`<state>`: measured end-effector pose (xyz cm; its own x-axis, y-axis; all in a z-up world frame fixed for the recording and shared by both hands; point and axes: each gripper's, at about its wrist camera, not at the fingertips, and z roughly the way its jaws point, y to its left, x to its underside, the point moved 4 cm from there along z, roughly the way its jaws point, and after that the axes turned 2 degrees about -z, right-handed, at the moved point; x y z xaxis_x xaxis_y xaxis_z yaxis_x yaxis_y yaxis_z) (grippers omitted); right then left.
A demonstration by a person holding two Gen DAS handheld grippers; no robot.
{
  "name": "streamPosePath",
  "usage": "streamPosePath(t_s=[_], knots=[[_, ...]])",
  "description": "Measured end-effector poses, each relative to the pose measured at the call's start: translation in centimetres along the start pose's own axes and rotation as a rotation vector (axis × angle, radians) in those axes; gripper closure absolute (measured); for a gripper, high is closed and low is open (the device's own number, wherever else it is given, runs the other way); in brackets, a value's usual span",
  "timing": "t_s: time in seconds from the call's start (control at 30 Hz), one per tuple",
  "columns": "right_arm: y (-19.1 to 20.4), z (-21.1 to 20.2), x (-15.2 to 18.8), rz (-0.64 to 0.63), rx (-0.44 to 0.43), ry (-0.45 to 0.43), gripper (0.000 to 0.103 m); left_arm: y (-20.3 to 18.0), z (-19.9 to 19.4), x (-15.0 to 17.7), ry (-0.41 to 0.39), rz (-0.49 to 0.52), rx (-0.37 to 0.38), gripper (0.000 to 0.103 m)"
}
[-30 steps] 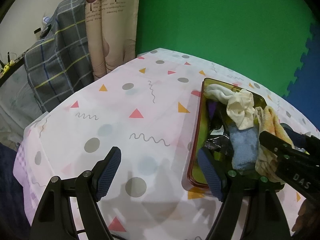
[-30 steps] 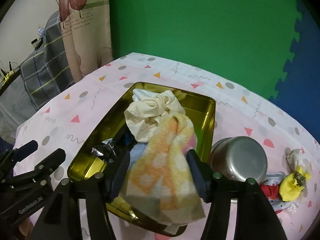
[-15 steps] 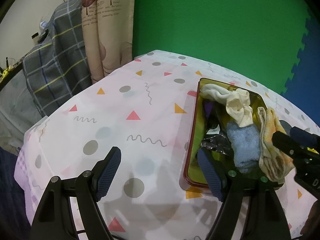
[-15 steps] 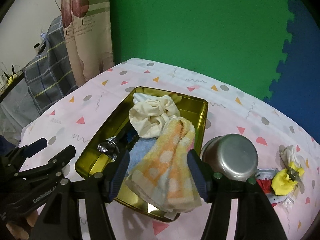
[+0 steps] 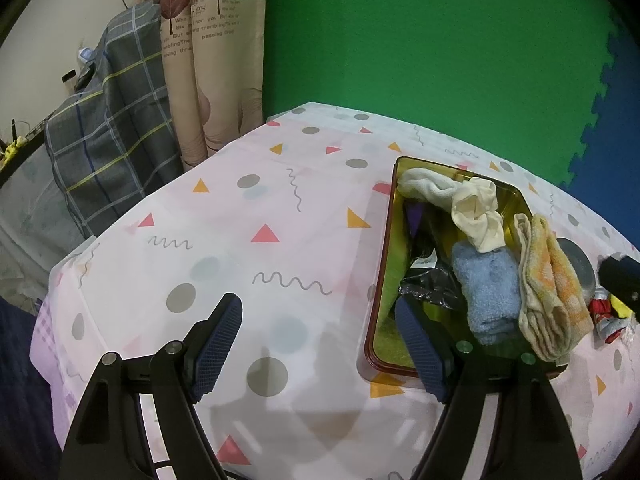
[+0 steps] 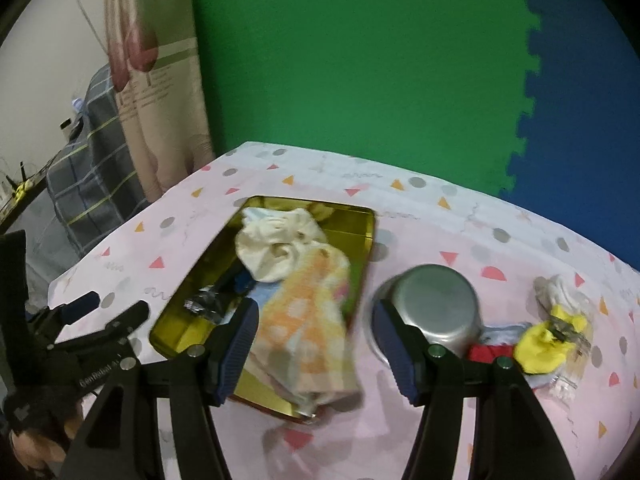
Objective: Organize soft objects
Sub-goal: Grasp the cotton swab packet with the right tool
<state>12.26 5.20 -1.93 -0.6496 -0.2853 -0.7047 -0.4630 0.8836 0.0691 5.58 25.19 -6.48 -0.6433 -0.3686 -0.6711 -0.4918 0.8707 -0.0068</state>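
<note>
Left wrist view, from left to right: a plaid cloth (image 5: 108,136) hangs beyond the tabletop's far left edge, with a printed curtain (image 5: 212,60) beside it against a green wall (image 5: 420,48). The tabletop (image 5: 248,264) wears a pale cover with triangles, dots and squiggles. The left tool (image 5: 320,344) hovers above it, its jaws spread wide with nothing between them; only bare cover shows in the gap, and its right pad sits over the near left corner of the tin (image 5: 380,280). The tin, gold inside with a red rim, holds a cream cloth (image 5: 472,208) at the far end, a blue towel (image 5: 488,292) nearer, and a dark crinkled wrapper (image 5: 432,284) along its left side. An orange towel (image 5: 548,280) is draped over the tin's right rim, hanging outside.

Right wrist view, from left to right: the left tool (image 6: 100,312) appears at the lower left, held by a hand (image 6: 36,436). The tin (image 6: 360,224) lies next, with the cream cloth (image 6: 276,248) and orange towel (image 6: 308,320) piled in it. The right tool (image 6: 316,348) stands open, its pads apart and gripping nothing; the orange towel lies below the gap, clear of both pads. Just right of the tin stands an upturned steel pot (image 6: 436,304). Further right lie a red cloth (image 6: 488,354), a yellow cloth (image 6: 544,344) and a white cloth (image 6: 560,292), close together on the tabletop. This view is somewhat blurred.
</note>
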Motion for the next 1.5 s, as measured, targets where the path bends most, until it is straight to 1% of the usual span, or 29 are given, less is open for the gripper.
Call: streamPosePath(t_s=[0.1,0.2,0.4,0.53,0.6,0.73,0.97,1.03,1.17,1.33,1.47,1.5], knots=[[-2.4,-0.7,0.7,0.031,0.032,-0.002,0.041,0.0,0.0,0.0,-0.003,0.004,-0.001,0.027],[-5.6,-1.4,1.5,0.074,0.084,-0.005,0.041,-0.1,0.0,0.0,-0.004,0.012,-0.003,0.027],[-13.9,-3.4,3.8,0.193,0.219,-0.003,0.041,-0.3,-0.2,0.0,-0.015,0.023,-0.003,0.027],[-18.8,-4.4,5.6,0.245,0.307,0.014,0.041,-0.6,-0.2,0.1,-0.018,0.037,-0.005,0.027],[-21.1,-4.5,6.6,0.270,0.351,0.036,0.041,-0.8,-0.3,0.1,-0.023,0.047,-0.007,0.027],[-24.0,-3.9,8.3,0.311,0.378,0.075,0.041,-1.2,-0.3,0.2,-0.027,0.067,-0.004,0.026],[-25.8,-1.1,9.2,0.339,0.378,0.110,0.041,-1.7,-0.4,0.3,-0.043,0.083,0.018,0.026],[-26.3,-0.2,9.3,0.349,0.379,0.120,0.041,-1.9,-0.6,0.3,-0.048,0.091,0.022,0.025],[-26.9,1.3,9.6,0.349,0.379,0.134,0.041,-2.7,-0.7,0.4,-0.072,0.139,0.005,0.024],[-27.4,1.8,9.8,0.322,0.384,0.114,0.041,-3.6,-0.9,0.6,-0.071,0.159,0.021,0.024],[-27.7,1.5,10.3,0.327,0.358,0.100,0.041,-4.4,-1.3,0.8,-0.066,0.171,0.036,0.024],[-27.8,1.4,10.5,0.327,0.356,0.098,0.044,-4.7,-1.4,0.8,-0.065,0.176,0.042,0.024]])
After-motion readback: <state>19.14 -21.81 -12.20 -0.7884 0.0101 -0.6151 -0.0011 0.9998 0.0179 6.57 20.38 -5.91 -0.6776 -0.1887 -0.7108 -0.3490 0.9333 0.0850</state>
